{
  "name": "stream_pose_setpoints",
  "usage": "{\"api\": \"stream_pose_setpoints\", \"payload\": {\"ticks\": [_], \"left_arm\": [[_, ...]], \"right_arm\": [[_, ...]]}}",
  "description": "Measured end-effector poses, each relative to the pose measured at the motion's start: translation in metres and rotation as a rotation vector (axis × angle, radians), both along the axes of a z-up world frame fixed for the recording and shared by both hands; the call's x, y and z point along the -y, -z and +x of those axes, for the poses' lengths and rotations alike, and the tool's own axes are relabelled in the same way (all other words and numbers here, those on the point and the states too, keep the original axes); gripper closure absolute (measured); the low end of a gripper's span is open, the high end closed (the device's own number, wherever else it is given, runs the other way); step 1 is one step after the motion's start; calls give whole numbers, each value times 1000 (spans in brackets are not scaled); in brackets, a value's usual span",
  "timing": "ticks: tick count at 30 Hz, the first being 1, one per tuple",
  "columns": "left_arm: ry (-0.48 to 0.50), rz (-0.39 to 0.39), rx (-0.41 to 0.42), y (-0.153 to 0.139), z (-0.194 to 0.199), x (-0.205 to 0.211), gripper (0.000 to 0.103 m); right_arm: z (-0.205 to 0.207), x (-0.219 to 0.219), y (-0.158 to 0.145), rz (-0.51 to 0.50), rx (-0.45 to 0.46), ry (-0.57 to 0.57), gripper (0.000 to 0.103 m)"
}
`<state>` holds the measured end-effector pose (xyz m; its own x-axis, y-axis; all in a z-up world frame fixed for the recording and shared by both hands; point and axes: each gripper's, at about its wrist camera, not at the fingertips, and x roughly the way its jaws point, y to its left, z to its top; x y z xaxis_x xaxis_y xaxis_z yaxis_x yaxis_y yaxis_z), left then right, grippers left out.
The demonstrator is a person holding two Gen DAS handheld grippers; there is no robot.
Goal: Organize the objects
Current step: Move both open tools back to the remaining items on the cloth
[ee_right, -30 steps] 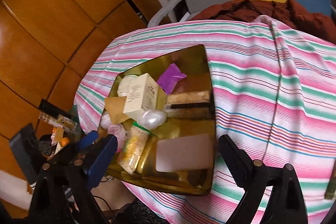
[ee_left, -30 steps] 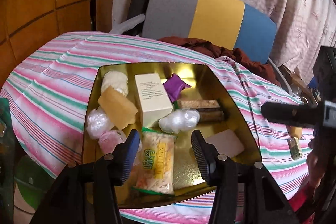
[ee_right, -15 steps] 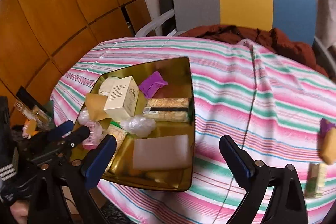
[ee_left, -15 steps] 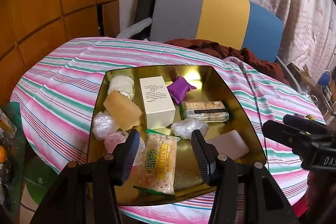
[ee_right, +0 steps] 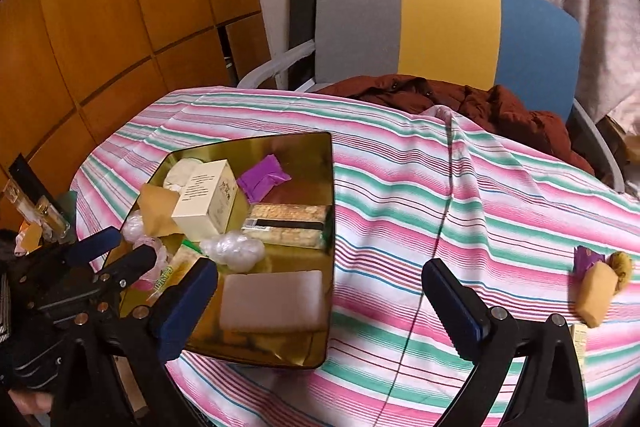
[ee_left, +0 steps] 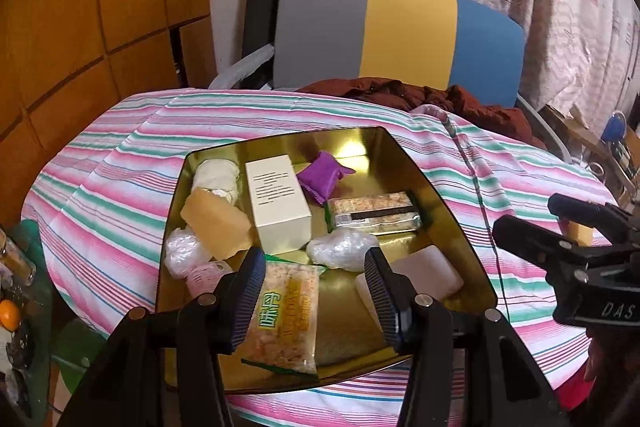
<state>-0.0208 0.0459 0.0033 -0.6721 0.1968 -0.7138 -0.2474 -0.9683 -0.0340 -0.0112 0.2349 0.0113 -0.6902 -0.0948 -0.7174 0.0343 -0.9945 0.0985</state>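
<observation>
A striped tablecloth covers the table. On its left part sits a gold tray filled with a cream box, a snack packet, a pale soap bar and a purple pouch. Both the left gripper and the right gripper hang above the near side, fingers spread, empty. A tan block lies far right.

The left tool is held with its jaws apart and nothing between them, above the bench's near edge. The right tool gapes wider, also empty, further right along that edge. Both fingers of each tool point forward, roughly level.
</observation>
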Motion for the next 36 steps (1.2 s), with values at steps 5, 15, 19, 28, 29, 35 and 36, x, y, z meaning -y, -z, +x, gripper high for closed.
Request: {"api": "stream_pose_setpoints", "payload": {"ticks": [5, 15, 19, 28, 29, 35, 36], "left_arm": [[35, -14, 0, -1, 1, -13, 51], [149, -32, -3, -2, 5, -52, 51], [197, -42, -6, -3, 10, -68, 51], [309, -57, -8, -4, 18, -105, 51], [324, -58, -5, -4, 19, -111, 51], [418, -54, 14, -3, 23, -142, 51], [438, -49, 24, -2, 23, -148, 51]], "right_arm": [[1, -18, 3, -4, 6, 44, 0], [10, -65, 11, -4, 25, 158, 0], [14, -86, 11, 7, 27, 206, 0], [30, -172, -5, 24, 17, 365, 0], [33, -190, -7, 29, 12, 403, 0], [57, -272, -3, 30, -1, 602, 0], [64, -288, 0, 14, -4, 647, 0]]}}
